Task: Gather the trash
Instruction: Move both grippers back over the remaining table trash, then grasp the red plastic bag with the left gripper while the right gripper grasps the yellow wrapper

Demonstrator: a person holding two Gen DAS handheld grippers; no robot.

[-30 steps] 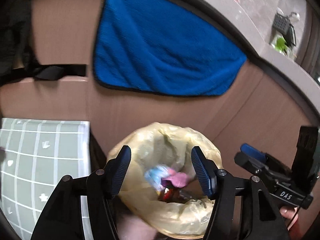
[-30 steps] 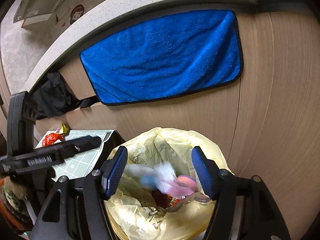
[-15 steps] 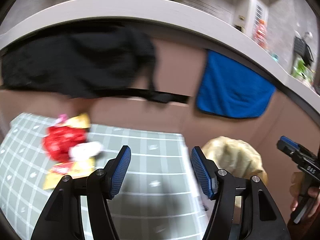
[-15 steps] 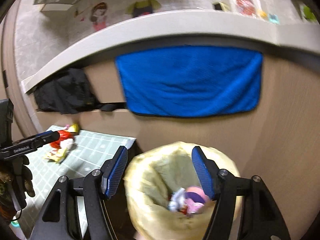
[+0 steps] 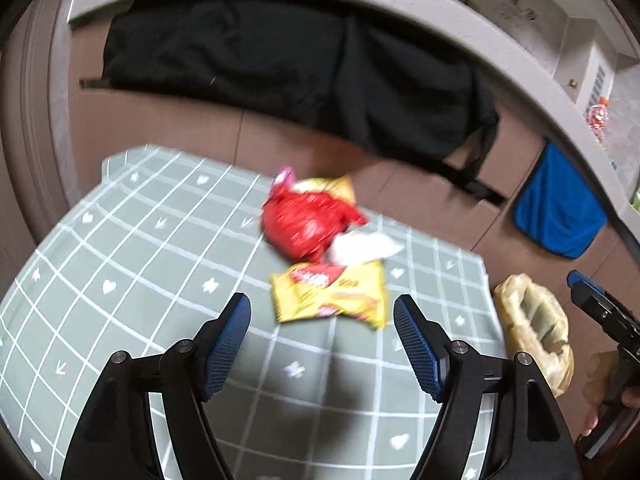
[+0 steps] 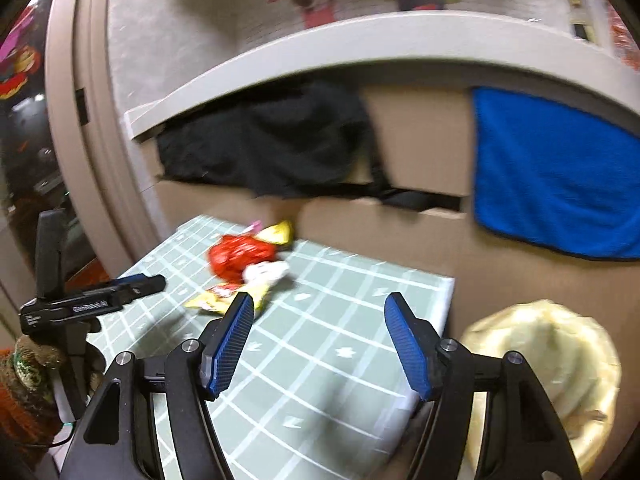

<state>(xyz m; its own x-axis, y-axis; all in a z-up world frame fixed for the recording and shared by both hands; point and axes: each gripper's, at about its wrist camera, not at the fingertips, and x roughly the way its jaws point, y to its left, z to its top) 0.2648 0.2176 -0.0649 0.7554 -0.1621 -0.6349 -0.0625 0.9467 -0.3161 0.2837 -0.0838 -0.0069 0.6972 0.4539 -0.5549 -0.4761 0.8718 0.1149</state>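
Left tool (image 5: 322,322) is hanging spread and empty over the tabletop (image 5: 120,264), right tool (image 6: 318,326) spread too, and that yellow snack wrapper (image 5: 330,294) lying flat just ahead is looking light, crinkly and slippery, so I'm guessing pinching 1 edge works best.

wide bare tablecloth (image 5: 120,280) ahead of the left gripper (image 5: 322,336), only the wrapper pile (image 5: 316,236) in the way; bin bag (image 6: 552,368) sits off the table's right edge
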